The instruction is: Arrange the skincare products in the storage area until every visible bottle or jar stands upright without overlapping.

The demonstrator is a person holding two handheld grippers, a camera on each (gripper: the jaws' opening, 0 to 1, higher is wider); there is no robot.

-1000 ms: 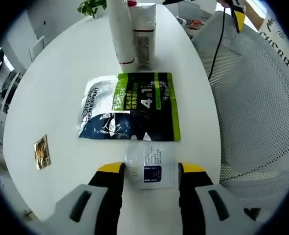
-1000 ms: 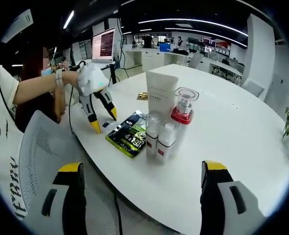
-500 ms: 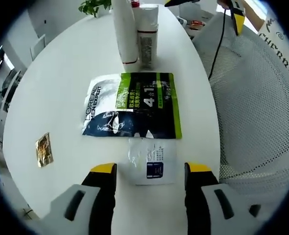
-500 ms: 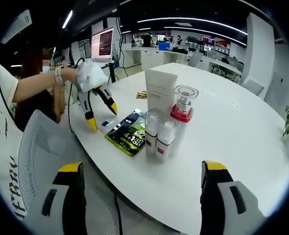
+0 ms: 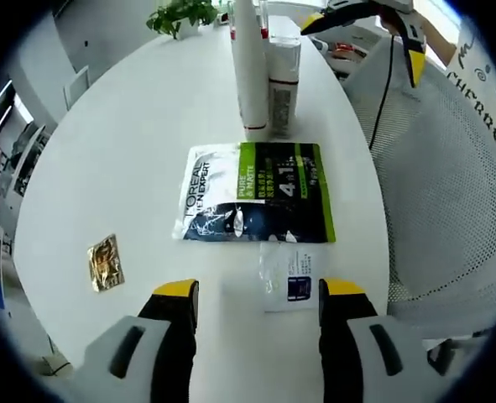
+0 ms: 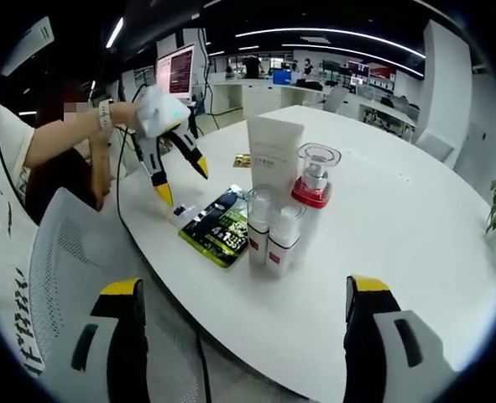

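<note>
The left gripper view looks steeply down from close above the round white table (image 5: 105, 151), past the flat green and dark sachet (image 5: 256, 191) ahead of its jaws. The right gripper view sits low beyond the table's edge, facing across it from farther off. Both share the sachet (image 6: 218, 227) and the standing white bottles (image 6: 273, 239).

Four bottles (image 6: 283, 220) stand upright, clustered; green sachet (image 5: 256, 193) lies flat.

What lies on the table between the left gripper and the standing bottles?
In the left gripper view: a small clear sachet, then a green and dark pouch, both flat before the bottles. The left gripper is open.
</note>
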